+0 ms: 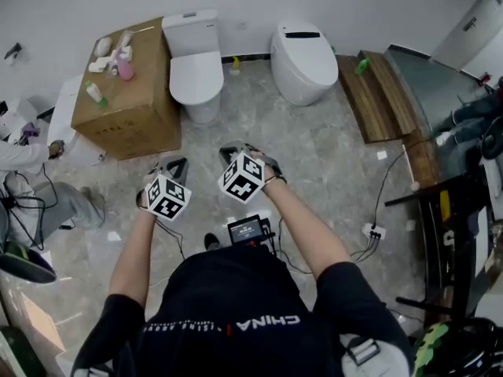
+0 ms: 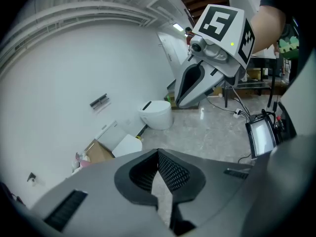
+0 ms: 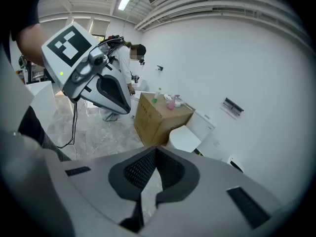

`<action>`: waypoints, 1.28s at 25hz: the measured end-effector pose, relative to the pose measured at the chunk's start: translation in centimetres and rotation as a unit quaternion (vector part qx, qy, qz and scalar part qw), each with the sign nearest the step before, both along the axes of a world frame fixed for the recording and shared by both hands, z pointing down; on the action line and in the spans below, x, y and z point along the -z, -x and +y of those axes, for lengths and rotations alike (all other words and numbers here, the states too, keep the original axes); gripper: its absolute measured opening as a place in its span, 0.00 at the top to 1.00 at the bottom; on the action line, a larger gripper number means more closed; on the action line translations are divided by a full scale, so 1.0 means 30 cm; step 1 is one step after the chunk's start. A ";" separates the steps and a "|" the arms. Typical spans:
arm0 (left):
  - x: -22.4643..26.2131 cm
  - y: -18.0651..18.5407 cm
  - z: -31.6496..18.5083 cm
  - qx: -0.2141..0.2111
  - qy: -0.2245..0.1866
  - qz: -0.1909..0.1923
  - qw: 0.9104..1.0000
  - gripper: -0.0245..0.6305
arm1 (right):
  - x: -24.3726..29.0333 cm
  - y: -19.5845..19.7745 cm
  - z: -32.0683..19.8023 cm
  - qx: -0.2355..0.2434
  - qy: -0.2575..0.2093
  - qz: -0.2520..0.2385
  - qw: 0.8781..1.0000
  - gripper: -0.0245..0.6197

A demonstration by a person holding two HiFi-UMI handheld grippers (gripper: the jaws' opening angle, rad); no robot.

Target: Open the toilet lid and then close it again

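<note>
- The left gripper (image 2: 158, 153) was closed. Its two black pads met at the tip and nothing was between them.
- The right gripper (image 3: 156, 150) was closed in the same way and was also empty.
- In the head view both were held side by side in front of the person, pointing down over the grey floor (image 1: 314, 155), well apart from both toilets.
- The toilet with a tank (image 1: 191, 34) stood against the wall, and its toilet lid (image 1: 196, 73) was down.
- In the left gripper view this toilet was half hidden behind the gripper's own grey body.
- A round toilet (image 1: 302, 57) stood to its right, also closed as far as could be seen. In the right gripper view it was almost fully covered.
- A cardboard box (image 1: 130, 104) stood just beside the toilet with a tank. The small bottles (image 1: 124, 71) on top were too small to identify.
- Another person (image 1: 23, 159) sat at the left edge, cut off by the frame.
</note>
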State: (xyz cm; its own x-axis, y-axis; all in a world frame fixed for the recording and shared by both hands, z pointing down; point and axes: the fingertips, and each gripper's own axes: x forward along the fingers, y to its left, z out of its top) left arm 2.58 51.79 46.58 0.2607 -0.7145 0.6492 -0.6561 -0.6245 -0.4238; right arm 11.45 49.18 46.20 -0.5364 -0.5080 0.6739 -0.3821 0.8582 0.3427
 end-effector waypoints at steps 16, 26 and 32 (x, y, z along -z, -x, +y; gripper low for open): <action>-0.022 -0.014 -0.030 0.000 0.008 -0.003 1.000 0.95 | -0.025 -0.012 -0.029 0.004 0.008 0.002 1.000 0.94; -0.043 -0.053 -0.048 -0.001 0.012 -0.011 1.000 0.95 | -0.048 -0.072 -0.045 0.002 0.017 0.002 1.000 0.94; -0.056 -0.112 -0.076 0.004 0.015 -0.017 1.000 0.95 | -0.064 -0.140 -0.078 0.004 0.023 0.001 1.000 0.94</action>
